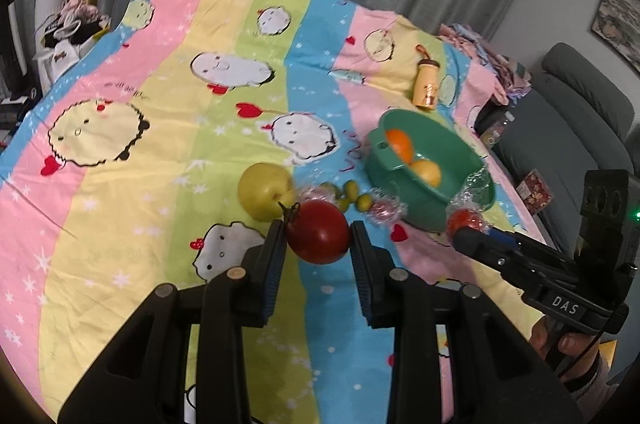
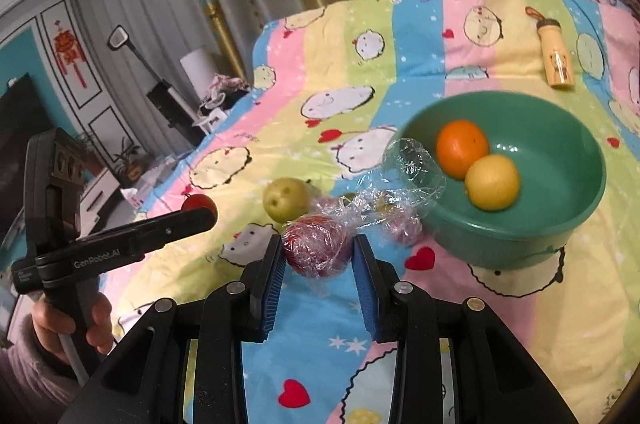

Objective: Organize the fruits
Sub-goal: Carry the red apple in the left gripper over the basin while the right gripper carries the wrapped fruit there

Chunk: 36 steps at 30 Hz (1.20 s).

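Showing only from the right wrist, cling film (image 2: 404, 180) wraps the right gripper's (image 2: 318, 252) fruit (image 2: 316, 244).

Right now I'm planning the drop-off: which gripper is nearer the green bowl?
Right. The right gripper, shut on a plastic-wrapped red fruit, is just beside the green bowl; the left gripper, holding a bare red fruit, is farther away.

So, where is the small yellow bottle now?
The yellow bottle lies on the striped bedsheet beyond the green bowl, at the right in both wrist views.
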Each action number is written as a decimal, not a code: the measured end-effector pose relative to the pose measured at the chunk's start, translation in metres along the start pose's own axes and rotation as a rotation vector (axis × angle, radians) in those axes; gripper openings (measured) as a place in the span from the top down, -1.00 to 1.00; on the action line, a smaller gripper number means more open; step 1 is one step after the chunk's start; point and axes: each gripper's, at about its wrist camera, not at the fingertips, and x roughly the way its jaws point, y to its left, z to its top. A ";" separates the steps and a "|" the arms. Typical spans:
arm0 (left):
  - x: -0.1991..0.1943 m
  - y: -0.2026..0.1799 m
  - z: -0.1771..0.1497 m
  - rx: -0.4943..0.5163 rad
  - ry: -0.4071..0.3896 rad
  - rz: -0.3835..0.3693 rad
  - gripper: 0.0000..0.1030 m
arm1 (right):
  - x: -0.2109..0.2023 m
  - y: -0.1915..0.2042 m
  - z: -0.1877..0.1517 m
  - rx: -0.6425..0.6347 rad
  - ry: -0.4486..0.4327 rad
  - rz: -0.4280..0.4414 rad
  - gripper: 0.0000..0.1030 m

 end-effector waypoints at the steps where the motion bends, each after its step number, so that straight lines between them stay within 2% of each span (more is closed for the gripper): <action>1: -0.002 -0.002 0.001 0.004 -0.003 -0.004 0.38 | -0.003 0.000 0.000 -0.002 -0.005 -0.001 0.31; 7: -0.010 -0.021 0.005 0.043 -0.017 -0.027 0.38 | -0.022 -0.007 0.004 0.002 -0.054 -0.026 0.31; 16: -0.003 -0.048 0.017 0.101 -0.013 -0.055 0.38 | -0.043 -0.039 0.010 0.059 -0.115 -0.086 0.31; 26: 0.026 -0.086 0.033 0.161 0.020 -0.110 0.38 | -0.054 -0.072 0.009 0.124 -0.153 -0.125 0.31; 36: 0.064 -0.113 0.047 0.208 0.063 -0.117 0.38 | -0.050 -0.096 0.010 0.156 -0.159 -0.127 0.31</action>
